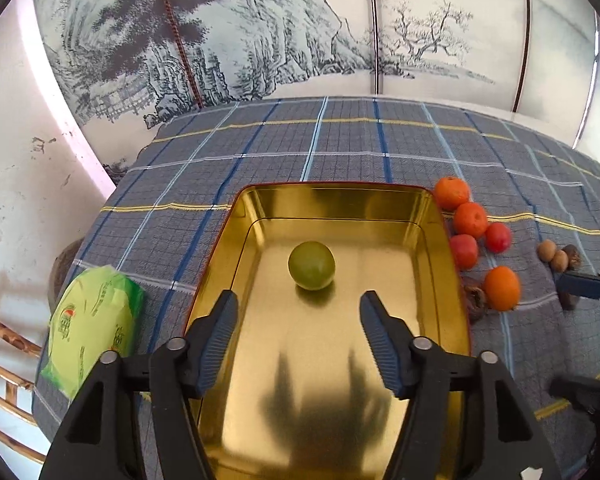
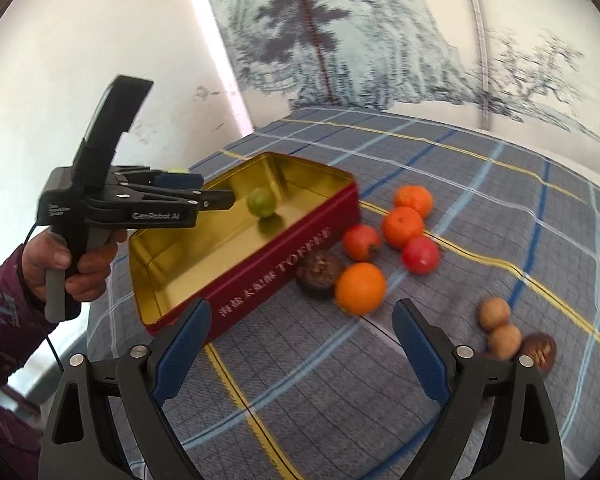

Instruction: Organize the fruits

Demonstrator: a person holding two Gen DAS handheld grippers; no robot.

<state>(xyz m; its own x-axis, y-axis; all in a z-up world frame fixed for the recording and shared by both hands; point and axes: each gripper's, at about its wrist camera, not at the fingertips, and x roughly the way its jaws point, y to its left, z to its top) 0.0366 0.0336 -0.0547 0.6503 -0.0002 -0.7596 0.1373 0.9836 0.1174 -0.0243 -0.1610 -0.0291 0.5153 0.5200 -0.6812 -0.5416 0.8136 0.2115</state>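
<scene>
A green fruit [image 1: 311, 265] lies loose in the gold-lined red tin [image 1: 436, 216]; it also shows in the right wrist view [image 2: 261, 201] inside the tin [image 2: 260, 280]. My left gripper [image 1: 299, 300] is open and empty, just above the tin behind the green fruit; the right wrist view shows it from the side [image 2: 216, 198]. My right gripper [image 2: 302, 316] is open and empty above the cloth, near an orange [image 2: 360, 288]. Two more oranges [image 2: 403, 226] and two red fruits [image 2: 420, 255] lie right of the tin.
Two light brown nuts [image 2: 504, 340] and dark brown wrinkled fruits [image 2: 319, 268] lie on the plaid tablecloth [image 2: 340, 400]. A green packet [image 1: 96, 320] lies left of the tin near the table's edge. A painted screen stands behind the table.
</scene>
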